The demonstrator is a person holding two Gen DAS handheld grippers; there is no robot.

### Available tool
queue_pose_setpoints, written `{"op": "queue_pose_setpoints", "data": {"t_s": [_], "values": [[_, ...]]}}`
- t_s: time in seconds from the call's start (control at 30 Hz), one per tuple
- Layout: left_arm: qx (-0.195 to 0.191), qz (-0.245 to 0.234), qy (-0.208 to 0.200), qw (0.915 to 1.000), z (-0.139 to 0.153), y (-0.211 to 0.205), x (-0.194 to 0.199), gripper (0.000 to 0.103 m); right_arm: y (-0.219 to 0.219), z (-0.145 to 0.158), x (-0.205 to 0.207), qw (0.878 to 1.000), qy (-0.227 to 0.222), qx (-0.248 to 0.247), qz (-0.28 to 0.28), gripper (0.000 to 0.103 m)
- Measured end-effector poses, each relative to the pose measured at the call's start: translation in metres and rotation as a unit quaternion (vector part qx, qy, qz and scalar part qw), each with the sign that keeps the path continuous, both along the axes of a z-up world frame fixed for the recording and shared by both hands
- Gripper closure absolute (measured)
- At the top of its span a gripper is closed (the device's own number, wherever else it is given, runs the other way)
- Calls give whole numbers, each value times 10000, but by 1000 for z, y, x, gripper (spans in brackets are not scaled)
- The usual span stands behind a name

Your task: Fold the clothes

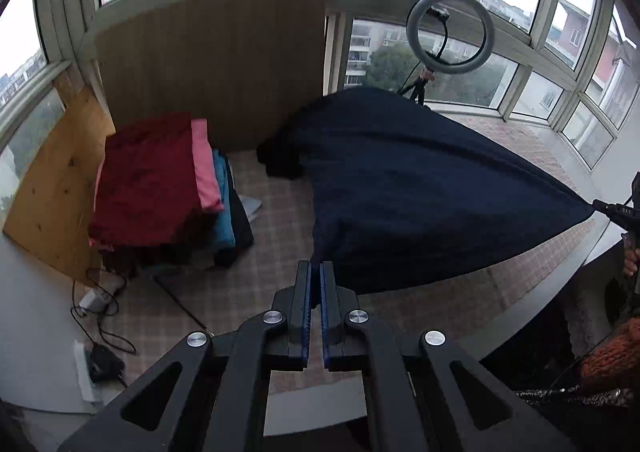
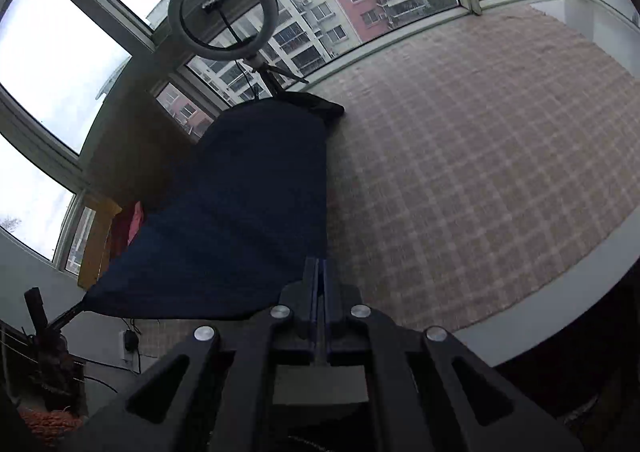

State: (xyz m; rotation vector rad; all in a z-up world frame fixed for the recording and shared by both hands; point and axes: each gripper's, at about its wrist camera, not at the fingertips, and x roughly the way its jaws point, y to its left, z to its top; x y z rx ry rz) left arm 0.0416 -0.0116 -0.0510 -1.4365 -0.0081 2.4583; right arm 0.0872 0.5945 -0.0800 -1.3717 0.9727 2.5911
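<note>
A dark navy garment of soft, matte knit hangs stretched between the two tongs, its lifted near edge drawn taut into a wide fan shape across the middle and right of the left wrist view. The left gripper, black with blue ribbed pads, is clenched on one corner of the cloth at lower centre. The right gripper, seen in its own view at lower centre, is likewise pinched tight on the other corner; from the left view it appears as a black tip at the right edge. The far part of the garment slumps in a bunched, crumpled heap on the checked tablecloth, a woven beige-and-pink plaid covering a round-edged table.

At left of the left view sits a squared stack of folded clothes: deep red on top, then pink, teal and black layers. Behind it leans a pale plywood board with visible knots. A white ring light on a small tripod stands in the upper right, before the windows
</note>
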Motion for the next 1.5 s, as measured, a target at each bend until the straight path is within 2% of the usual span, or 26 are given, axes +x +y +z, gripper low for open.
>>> {"op": "queue_pose_setpoints", "data": {"t_s": [0.07, 0.13, 0.2, 0.3, 0.53, 0.67, 0.73, 0.8, 0.87, 0.97, 1.0, 1.03, 1.1, 1.17, 1.23, 1.3, 1.37, 1.5], "values": [[237, 173, -645, 9975, -57, -13, 10, 100, 2, -57, 16, 9974, -576, -361, -221, 101], [400, 355, -1206, 9913, -109, -19, 20, 100, -2, -99, 23, 9932, -1020, -497, -250, 101], [455, 367, -1607, 9853, -149, -19, 32, 100, -12, -124, 24, 9900, -1338, -434, -133, 101], [363, 396, -1938, 9796, -190, -19, 46, 100, -20, -144, 22, 9857, -1678, -176, -7, 101], [236, 360, -2200, 9745, -208, -28, 58, 99, -22, -162, 15, 9755, -2185, 222, 150, 101], [166, 337, -2338, 9716, -217, -33, 65, 98, -29, -166, 7, 9671, -2511, 141, 392, 100], [131, 326, -2407, 9700, -221, -36, 69, 98, -28, -158, 3, 9625, -2657, 96, 537, 99], [-56, 428, -2284, 9726, -206, -48, 64, 97, -20, -135, 0, 9647, -2582, 138, 495, 96], [-286, 524, -2041, 9771, -180, -61, 51, 98, -4, -99, -12, 9735, -2227, 275, 449, 95], [-641, 490, -1277, 9885, -120, -67, 5, 98, 21, -30, -51, 9885, -1419, 355, 380, 94], [-694, 459, -990, 9916, -97, -65, -14, 98, 28, -7, -66, 9921, -1138, 371, 368, 87], [-728, 430, -701, 9940, -75, -62, -34, 97, 35, 16, -83, 9948, -847, 426, 364, 74], [-794, 370, -122, 9961, -30, -56, -73, 90, 46, 58, -115, 9971, -261, 609, 363, 55], [-839, 345, 386, 9951, 5, -48, -112, 90, 51, 90, -143, 9943, 120, 987, 383, 53], [-797, 421, 668, 9937, 18, -37, -149, 88, 54, 97, -177, 9914, 267, 1175, 507, 53], [-595, 496, 707, 9945, 14, -24, -182, 88, 57, 83, -206, 9908, 293, 1226, 499, 51], [-404, 405, 600, 9966, -1, -6, -207, 87, 57, 55, -238, 9914, 185, 1182, 534, 44], [-203, 147, 217, 9995, -48, 39, -241, 87, 55, -11, -297, 9907, -157, 1134, 738, 44]]}}
